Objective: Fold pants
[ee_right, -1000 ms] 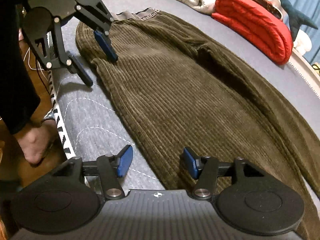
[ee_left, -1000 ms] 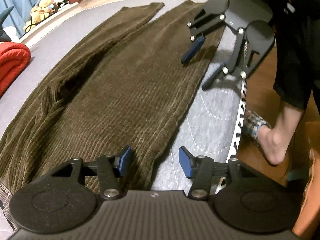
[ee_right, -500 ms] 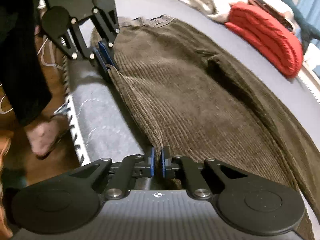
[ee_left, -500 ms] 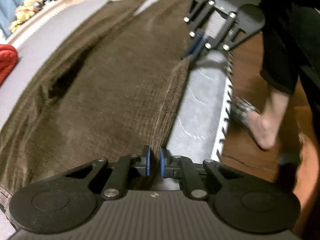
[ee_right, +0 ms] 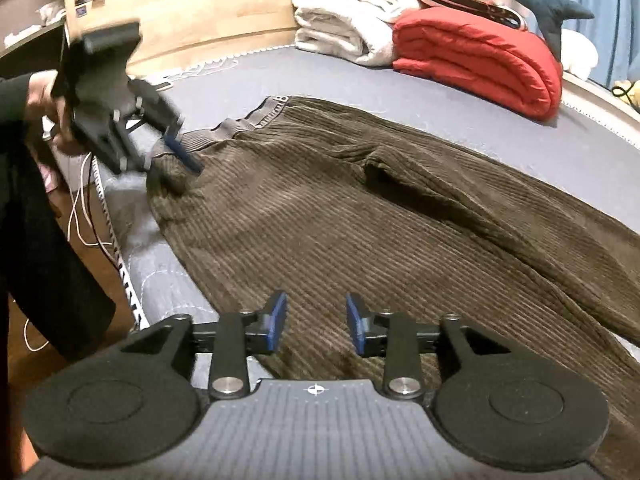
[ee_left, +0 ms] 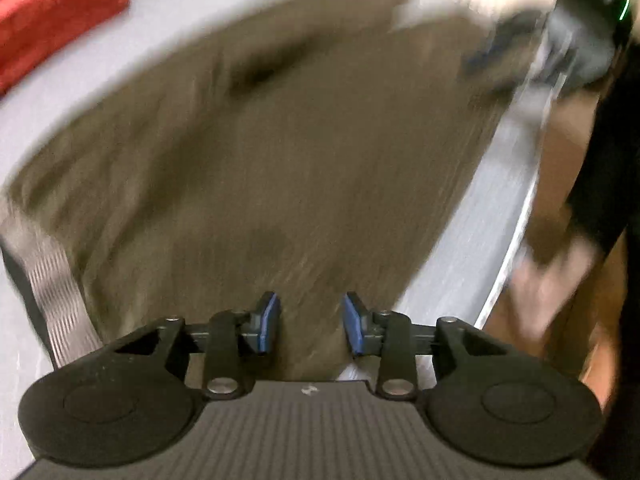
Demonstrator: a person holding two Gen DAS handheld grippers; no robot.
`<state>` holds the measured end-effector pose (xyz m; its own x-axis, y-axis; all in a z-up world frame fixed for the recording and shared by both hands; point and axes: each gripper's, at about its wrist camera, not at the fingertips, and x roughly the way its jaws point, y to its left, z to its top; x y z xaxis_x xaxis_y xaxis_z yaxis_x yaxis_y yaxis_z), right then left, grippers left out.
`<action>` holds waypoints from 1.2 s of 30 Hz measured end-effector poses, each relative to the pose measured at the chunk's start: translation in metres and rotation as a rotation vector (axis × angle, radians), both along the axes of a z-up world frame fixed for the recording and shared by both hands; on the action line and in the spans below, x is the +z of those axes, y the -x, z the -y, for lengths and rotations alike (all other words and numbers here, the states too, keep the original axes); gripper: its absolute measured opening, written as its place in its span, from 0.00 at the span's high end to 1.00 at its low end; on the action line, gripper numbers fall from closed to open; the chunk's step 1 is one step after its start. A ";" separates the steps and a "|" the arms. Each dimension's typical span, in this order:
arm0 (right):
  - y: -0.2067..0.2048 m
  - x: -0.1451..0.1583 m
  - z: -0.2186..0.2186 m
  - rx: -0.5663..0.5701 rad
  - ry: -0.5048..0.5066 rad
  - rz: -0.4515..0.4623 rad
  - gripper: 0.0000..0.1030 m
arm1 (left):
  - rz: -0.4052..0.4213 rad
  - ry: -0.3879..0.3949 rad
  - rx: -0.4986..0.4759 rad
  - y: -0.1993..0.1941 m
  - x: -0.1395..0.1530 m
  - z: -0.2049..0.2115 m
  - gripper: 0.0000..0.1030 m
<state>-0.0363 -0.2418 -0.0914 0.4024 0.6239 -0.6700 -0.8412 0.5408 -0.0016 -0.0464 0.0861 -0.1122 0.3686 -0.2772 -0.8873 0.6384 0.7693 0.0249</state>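
The brown corduroy pants (ee_right: 360,216) lie flat on the bed (ee_right: 440,104). Both the left gripper (ee_left: 310,322) and right gripper (ee_right: 316,324) have just been opening; their fingers stand spread above the cloth, pinching nothing.

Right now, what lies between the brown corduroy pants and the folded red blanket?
Only bare grey-blue mattress. The right wrist view shows that strip clear between the brown corduroy pants and the folded red blanket; the left wrist view is too blurred to confirm.

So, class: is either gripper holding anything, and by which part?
Nothing is held. The left gripper and right gripper have just been opening their jaws, now apart above the pants.
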 end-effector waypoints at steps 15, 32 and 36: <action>-0.035 0.024 -0.015 -0.330 -0.183 0.137 0.49 | 0.291 0.242 0.340 -0.066 0.070 -0.022 0.61; -0.092 0.059 -0.020 -0.554 -0.445 0.086 0.40 | 0.386 0.170 0.619 -0.175 0.046 -0.091 0.69; -0.098 0.059 -0.024 -0.535 -0.438 0.049 0.40 | 0.400 0.145 0.644 -0.205 0.037 -0.099 0.67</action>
<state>0.0614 -0.2178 -0.0322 0.7535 0.5401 -0.3749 -0.4631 0.8408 0.2805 0.1590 0.1846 -0.0748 0.7818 -0.0025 -0.6235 0.0276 0.9992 0.0306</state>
